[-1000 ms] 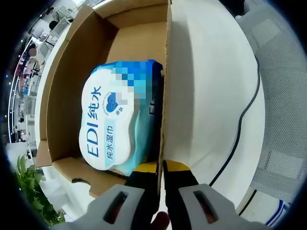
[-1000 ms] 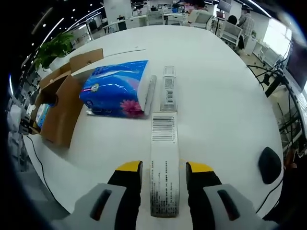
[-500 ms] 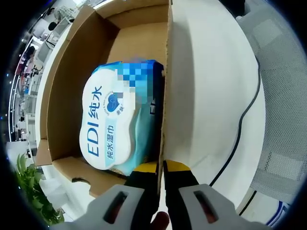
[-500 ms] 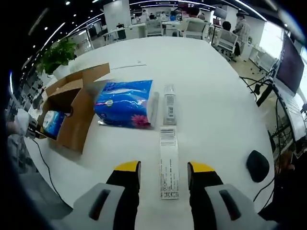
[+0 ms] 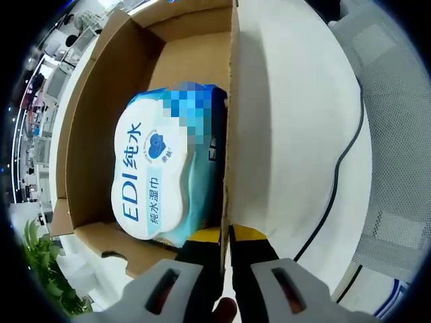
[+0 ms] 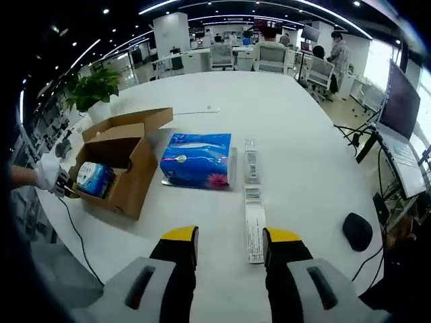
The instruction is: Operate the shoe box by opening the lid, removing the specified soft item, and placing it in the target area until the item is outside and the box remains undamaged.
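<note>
Left gripper [image 5: 225,235] pinches the box wall [image 5: 229,134]; right gripper [image 6: 229,237] hangs open, empty. Wet-wipes pack [image 5: 158,168] looks soft and slick, so grab across its middle.

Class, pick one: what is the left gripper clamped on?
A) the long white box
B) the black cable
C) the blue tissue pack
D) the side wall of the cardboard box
D: the left gripper has its jaws pinched on the cardboard box wall edge.

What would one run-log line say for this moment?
left tool: shut on box wall | right tool: open above table | wipes pack: inside box
</note>
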